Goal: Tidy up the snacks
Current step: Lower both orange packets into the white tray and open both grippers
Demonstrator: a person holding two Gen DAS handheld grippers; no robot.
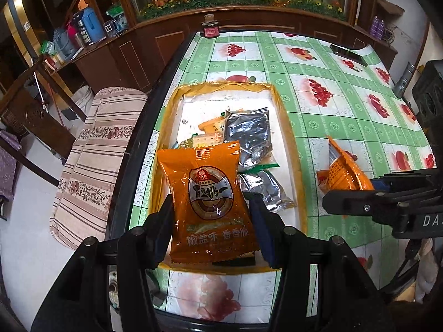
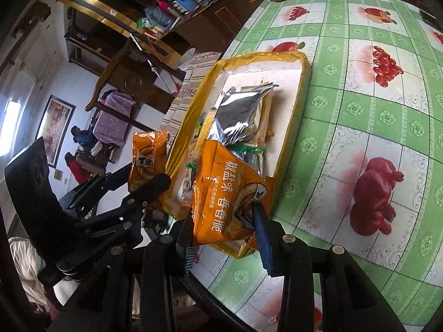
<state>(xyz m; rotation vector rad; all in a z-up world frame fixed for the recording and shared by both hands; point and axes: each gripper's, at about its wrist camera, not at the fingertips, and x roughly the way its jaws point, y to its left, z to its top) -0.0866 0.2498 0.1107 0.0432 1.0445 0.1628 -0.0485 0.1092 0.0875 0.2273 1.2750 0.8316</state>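
Observation:
My left gripper [image 1: 211, 217] is shut on an orange snack packet [image 1: 209, 193] and holds it upright over the near end of a yellow-rimmed box [image 1: 288, 127]. The box holds silver foil packets [image 1: 249, 132] and cracker packs [image 1: 209, 130]. My right gripper [image 2: 224, 229] is shut on a second orange snack packet [image 2: 224, 193], held at the box's near corner [image 2: 303, 77]. In the right wrist view the left gripper [image 2: 149, 191] with its orange packet [image 2: 146, 160] is at the left. In the left wrist view the right gripper [image 1: 357, 196] holds its packet [image 1: 343, 171] at the right.
The table has a green fruit-print cloth [image 1: 332, 88]. A dark jar [image 1: 211, 26] stands at the far edge and a black phone [image 1: 347, 54] lies far right. A striped cushioned chair [image 1: 94, 149] stands left of the table. A wooden cabinet [image 1: 155, 41] is behind.

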